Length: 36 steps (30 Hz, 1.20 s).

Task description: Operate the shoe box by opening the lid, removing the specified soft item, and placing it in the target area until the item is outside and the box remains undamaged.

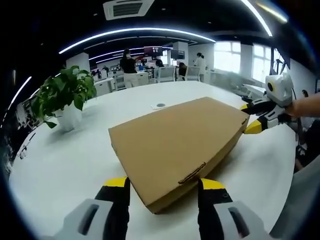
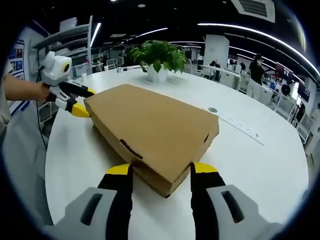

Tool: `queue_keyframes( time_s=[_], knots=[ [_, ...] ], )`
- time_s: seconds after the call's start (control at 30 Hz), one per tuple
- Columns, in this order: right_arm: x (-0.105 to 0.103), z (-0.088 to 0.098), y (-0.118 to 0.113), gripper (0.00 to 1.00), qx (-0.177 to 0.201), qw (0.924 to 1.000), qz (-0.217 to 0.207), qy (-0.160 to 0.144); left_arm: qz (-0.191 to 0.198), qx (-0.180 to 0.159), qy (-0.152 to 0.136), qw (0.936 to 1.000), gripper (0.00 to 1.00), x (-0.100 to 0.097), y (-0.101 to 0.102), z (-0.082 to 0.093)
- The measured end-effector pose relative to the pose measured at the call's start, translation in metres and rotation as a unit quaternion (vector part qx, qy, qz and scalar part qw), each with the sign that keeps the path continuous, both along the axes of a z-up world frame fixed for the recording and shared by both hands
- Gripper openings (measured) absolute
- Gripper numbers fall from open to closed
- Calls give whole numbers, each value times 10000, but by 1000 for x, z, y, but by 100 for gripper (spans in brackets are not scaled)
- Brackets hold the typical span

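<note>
the closed box (image 1: 180, 145) lies flat on the white table (image 1: 60, 165); the left gripper (image 1: 163, 189) and right gripper (image 2: 161, 175) each straddle opposite corners, jaws apart, near a plant (image 2: 159, 57)

shoe box (image 1: 175, 145): matt brown cardboard | table (image 1: 65, 165): smooth glossy white

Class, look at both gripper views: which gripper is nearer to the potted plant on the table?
Left. The left gripper straddles the shoe box corner on the side where the potted plant stands. The right gripper is at the opposite corner, box between.
</note>
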State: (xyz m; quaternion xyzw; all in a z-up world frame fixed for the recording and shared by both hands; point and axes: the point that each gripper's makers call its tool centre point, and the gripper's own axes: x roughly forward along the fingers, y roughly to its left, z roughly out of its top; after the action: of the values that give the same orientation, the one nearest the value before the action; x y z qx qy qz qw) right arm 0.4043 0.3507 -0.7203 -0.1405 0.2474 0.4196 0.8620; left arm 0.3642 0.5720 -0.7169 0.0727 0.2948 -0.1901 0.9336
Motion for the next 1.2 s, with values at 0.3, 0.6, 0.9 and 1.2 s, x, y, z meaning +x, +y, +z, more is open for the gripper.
queue_keyframes(
  time_s=[0.3, 0.6, 0.9, 1.2],
  knots=[
    [-9, -1, 5, 42, -8, 10000, -94, 25, -109, 27, 48, 9999, 54, -4, 5, -1],
    [-19, 0, 10, 42, -32, 9999, -150, 39, -298, 110, 112, 9994, 52, -12, 12, -1],
    [-31, 0, 17, 42, 1, 9997, -256, 63, -425, 139, 187, 9988, 51, -18, 21, -2],
    [-42, -1, 23, 42, -17, 9993, -360, 108, -566, 162, 256, 9979, 50, -25, 28, -2]
  ],
)
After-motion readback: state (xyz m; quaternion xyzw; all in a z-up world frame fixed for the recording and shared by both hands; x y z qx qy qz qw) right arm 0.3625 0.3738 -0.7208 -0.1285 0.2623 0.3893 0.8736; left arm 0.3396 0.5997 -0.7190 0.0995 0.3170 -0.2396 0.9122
